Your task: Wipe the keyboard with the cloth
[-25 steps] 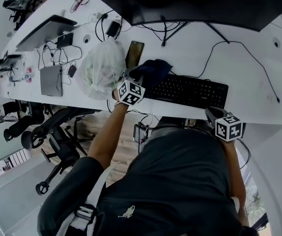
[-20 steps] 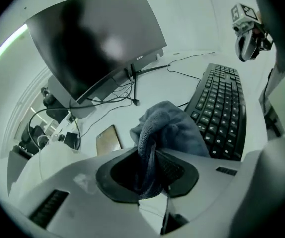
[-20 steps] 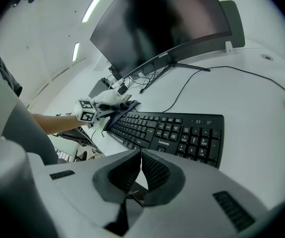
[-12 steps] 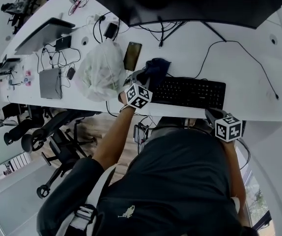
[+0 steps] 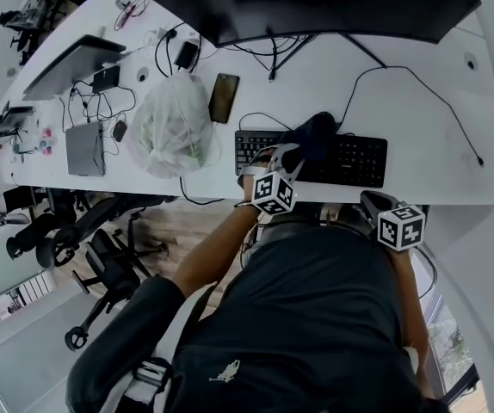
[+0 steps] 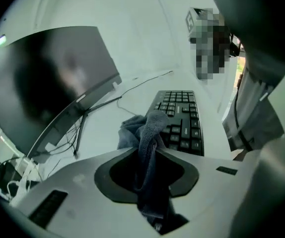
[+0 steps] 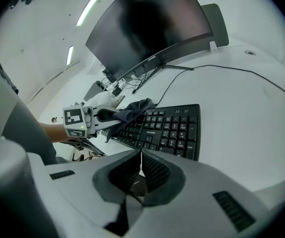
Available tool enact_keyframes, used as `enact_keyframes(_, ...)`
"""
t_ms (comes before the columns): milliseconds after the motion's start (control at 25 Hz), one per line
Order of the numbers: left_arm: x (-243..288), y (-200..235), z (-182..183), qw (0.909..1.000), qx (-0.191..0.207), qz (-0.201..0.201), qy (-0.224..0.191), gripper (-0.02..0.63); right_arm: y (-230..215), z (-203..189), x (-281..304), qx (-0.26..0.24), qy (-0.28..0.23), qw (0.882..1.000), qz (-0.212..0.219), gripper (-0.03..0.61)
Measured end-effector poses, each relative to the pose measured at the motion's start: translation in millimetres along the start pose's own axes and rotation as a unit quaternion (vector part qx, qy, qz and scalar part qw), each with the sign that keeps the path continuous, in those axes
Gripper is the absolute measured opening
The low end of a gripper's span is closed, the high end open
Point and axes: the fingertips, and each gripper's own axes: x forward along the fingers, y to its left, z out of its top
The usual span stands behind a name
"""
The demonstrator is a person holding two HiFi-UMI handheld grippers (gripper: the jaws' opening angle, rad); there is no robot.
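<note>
A black keyboard lies on the white desk near its front edge. My left gripper is shut on a dark grey cloth, which drapes over the middle of the keyboard. In the left gripper view the cloth is pinched between the jaws and trails onto the keyboard. My right gripper hangs just off the desk's front edge, right of the keyboard's near corner, jaws shut with nothing in them. The right gripper view shows the keyboard, the cloth and the left gripper.
A curved monitor stands behind the keyboard, its cable running across the desk. A phone, a stuffed plastic bag, laptops and cables lie to the left. Office chairs stand below the desk edge.
My left gripper has swept right with the cloth, from the keyboard's left end to its middle. The right gripper has barely moved.
</note>
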Motion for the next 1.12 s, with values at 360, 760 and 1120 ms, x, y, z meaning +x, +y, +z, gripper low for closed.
enact_keyframes(360, -86.3, 34.5, -145.7, 0.9865, -0.082, 0.066, 0.125, 0.080, 1.5, -2.3, -1.2, -0.012, 0.001, 1.000, 0.011, 0.009)
enact_keyframes(760, -25.7, -34.5, -45.4, 0.9962, 0.035, 0.001, 0.080, 0.078, 8.1, -12.8, -1.1, -0.024, 0.016, 0.999, 0.016, 0.009)
enact_keyframes(1120, -16.8, -75.1, 18.1, 0.9957, 0.038, -0.082, 0.021, 0.075, 7.9, -9.2, -4.0, -0.033, 0.022, 0.999, 0.024, 0.009)
